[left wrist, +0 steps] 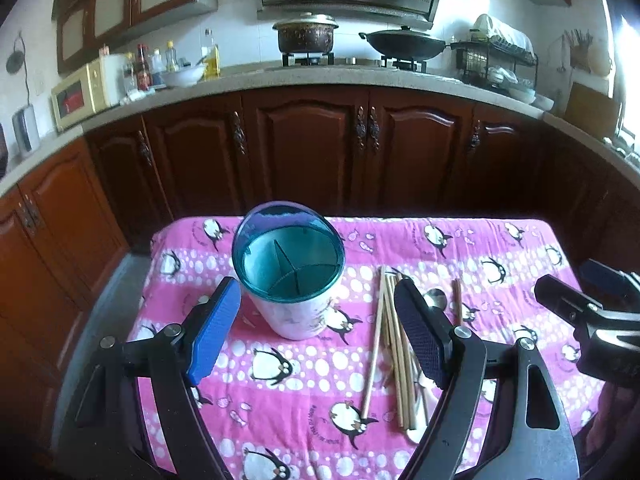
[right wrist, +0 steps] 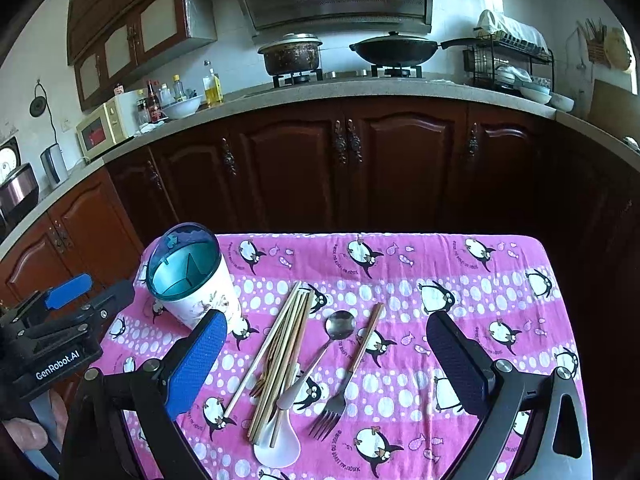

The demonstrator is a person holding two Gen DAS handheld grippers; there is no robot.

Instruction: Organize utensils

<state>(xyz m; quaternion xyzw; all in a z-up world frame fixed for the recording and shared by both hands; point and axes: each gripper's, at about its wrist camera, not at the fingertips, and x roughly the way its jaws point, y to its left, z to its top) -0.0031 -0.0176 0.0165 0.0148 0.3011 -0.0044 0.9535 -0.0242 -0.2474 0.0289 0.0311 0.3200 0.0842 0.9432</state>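
We hold both grippers above the table with the penguin cloth (right wrist: 500, 264), and both are spread wide with nothing between the pads: the left gripper (left wrist: 316, 336) hangs with the utensil holder (left wrist: 289, 280) ahead of its gap at about 11 o'clock, and the right gripper (right wrist: 328, 356) hangs over the loose cutlery. In the right wrist view the holder stands upright at 10 o'clock, its divided teal insert bare as far as we can see, while the rest lies flat on the cloth near the middle: a bundle of chopsticks (right wrist: 284, 356) fanned and overlapping, a white spoon (right wrist: 280, 440) partly under their near ends at 6 o'clock, a metal spoon (right wrist: 338, 330) just right of them with its bowl away from us, and a fork (right wrist: 352, 372) with a wooden handle and tines towards us. We judge all of these light and stiff; the chopsticks are thin, likely to roll and to come up several at once, so we would pinch one across its middle where it lies clear of the others. The metal spoon looks slick, so its narrow neck suits the pads better than the bowl. The fork's wooden handle should offer the best friction. The holder looks light and tall enough to tip if bumped
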